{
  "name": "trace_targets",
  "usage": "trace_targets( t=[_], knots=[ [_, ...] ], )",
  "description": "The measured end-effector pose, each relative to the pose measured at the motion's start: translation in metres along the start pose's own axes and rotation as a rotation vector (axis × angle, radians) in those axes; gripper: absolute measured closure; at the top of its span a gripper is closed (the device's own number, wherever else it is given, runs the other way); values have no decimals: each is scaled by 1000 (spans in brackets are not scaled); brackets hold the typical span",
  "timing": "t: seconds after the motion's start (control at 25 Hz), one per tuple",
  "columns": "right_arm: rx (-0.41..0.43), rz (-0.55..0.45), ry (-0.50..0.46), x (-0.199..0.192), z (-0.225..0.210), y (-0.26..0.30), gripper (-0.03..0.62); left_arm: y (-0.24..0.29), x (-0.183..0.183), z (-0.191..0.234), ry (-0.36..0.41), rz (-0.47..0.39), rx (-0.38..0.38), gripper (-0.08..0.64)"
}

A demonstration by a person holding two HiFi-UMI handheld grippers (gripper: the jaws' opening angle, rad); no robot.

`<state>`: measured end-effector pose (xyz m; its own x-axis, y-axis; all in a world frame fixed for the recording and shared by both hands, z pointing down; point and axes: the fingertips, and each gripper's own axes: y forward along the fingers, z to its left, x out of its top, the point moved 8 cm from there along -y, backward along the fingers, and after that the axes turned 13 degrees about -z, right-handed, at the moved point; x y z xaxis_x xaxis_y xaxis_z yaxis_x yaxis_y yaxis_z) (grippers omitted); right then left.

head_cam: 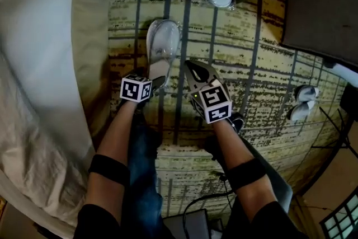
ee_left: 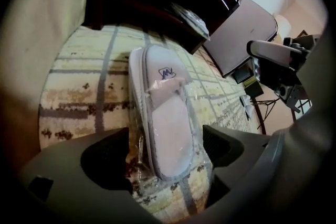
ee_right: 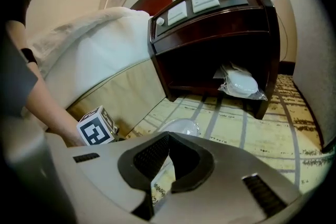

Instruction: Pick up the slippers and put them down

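BEDSIDE FLOOR: A pair of white slippers (head_cam: 162,45), sealed in clear plastic wrap, lies flat on the patterned carpet (head_cam: 240,36). Its heel end sits between the jaws of the left claw (ee_left: 168,157), w/ the toe running straight out ahead of it. That claw is spread wide, one pad on either side of the pack and neither pressing on it, so the pair rests on the floor, gripped by nothing. The right claw (head_cam: 192,68) hovers just beside the pack's right edge, about level w/ the left one. It is clenched tight, w/ nothing in it that I can make out. Farther ahead of both claws, a second wrapped pack (ee_right: 241,83) sits in the open bottom of a dark-wood nightstand (ee_right: 220,34). A bed (head_cam: 39,64) runs along the left claw's outer side.

What could go wrong, as I judge it: if the left claw closes from here, its pads may bite only loose film at the heel. That film looks slick and thin, likely to slide or tear, and a heel-end hold would leave the toe to sag. If the claw instead backs off, a pad snagged on the wrap could drag the pack along. The shut right claw, so near, could also knock the pair askew.
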<state>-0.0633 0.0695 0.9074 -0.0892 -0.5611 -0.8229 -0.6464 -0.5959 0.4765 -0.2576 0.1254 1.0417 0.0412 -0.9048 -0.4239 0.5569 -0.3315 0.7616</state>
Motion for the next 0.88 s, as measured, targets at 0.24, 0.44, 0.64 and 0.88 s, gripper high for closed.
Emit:
trace_targets(
  t=[0.24, 0.44, 0.64, 0.88],
  knots=[
    [12, 19, 15, -20, -3, 19, 591, 27, -6, 0, 5, 27, -48, 137],
    [20, 27, 17, -24, -4, 29, 591, 29, 0, -3, -63, -37, -115, 356],
    [11, 31, 23, -27, -7, 30, 591, 20, 1, -4, -162, -123, -231, 439],
    [-17, 29, 34, -19, -14, 16, 591, 1, 9, -11, -235, -184, -358, 449]
  ],
)
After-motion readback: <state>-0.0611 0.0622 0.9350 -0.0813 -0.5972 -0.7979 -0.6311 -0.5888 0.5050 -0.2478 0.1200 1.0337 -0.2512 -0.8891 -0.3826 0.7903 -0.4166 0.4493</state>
